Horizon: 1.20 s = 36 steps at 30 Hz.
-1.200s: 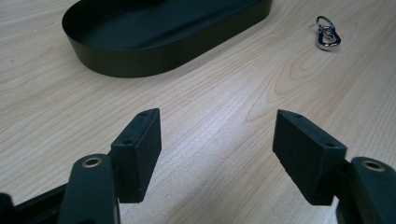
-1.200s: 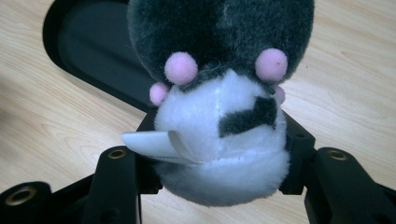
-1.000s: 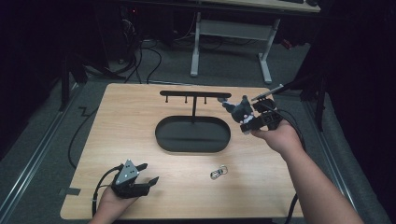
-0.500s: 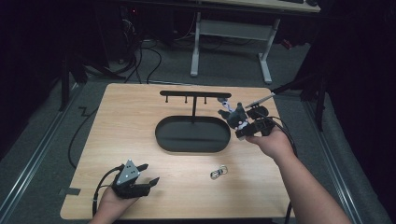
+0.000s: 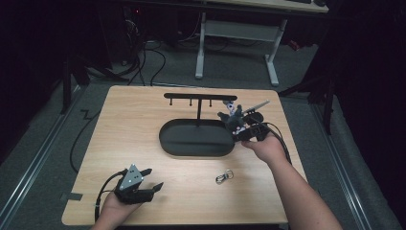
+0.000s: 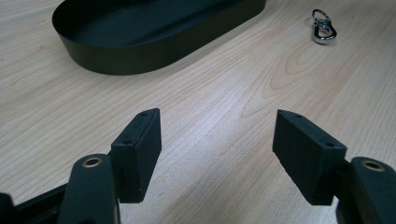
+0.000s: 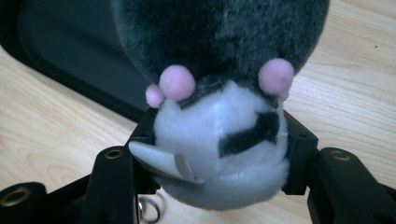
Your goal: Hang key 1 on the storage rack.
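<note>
I run this from one desk [image 5: 143, 115], which carries every item. On it sits one black oval tray [image 5: 191, 143], set mid-desk, probably so both hands can reach it; one T-shaped hook rack [image 5: 198, 97] rises from the tray's far side, its small pegs hanging empty. I count two grippers. The right gripper [image 5: 238, 125] hangs at the tray's right end, its jaws pinching one plush toy [image 7: 219, 116]: a dark grey and white soft figure with pink pom-poms and a metal ring at its base, so I judge it a keychain charm. I hold it by the soft body, which leaves the ring free for hooking or for a drop into the tray. The left gripper [image 5: 139, 187] rests near the desk's front-left corner, jaws spread and holding nothing, parked out of the working path. One metal clasp [image 5: 223, 177] lies loose on the desk in front of the tray.
</note>
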Tool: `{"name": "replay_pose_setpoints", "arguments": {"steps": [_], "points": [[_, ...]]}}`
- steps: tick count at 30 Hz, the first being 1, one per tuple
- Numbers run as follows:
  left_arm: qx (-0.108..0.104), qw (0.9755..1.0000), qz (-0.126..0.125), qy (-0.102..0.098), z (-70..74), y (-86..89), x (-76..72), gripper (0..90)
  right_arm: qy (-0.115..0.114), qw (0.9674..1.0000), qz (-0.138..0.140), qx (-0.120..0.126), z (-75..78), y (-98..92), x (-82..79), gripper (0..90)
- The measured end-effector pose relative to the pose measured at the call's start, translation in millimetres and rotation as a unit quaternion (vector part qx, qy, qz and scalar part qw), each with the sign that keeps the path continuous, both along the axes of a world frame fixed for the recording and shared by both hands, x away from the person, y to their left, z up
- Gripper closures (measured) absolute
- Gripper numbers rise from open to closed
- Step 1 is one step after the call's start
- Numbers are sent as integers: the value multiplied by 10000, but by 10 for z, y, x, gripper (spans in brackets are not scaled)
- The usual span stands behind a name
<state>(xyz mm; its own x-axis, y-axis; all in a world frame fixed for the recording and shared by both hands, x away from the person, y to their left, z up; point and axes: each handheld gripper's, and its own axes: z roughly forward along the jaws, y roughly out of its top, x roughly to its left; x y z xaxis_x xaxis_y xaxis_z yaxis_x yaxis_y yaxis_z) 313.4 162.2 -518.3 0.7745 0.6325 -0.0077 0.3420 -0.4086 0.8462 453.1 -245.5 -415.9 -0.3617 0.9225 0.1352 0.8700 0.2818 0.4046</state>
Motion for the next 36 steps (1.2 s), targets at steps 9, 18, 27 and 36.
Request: {"name": "replay_pose_setpoints", "arguments": {"steps": [9, 18, 27, 36], "points": [[4, 10000, -6, 8, -3, 1, 8, 334, 143, 9998, -126, -79, -159, 45, 62, 349], [-22, 10000, -8, -4, 6, 2, 11, 333, -102, 9999, 58, -121, -37, 57, -129, 369], [-3, 10000, -56, -9, 5, -29, 8, 333, -596, 9977, 317, 78, -196, 11, -611, 428], [11, 10000, -67, 7, -6, -48, 11, 333, -1145, 9919, 235, 503, -553, -51, -1063, 432]]}}
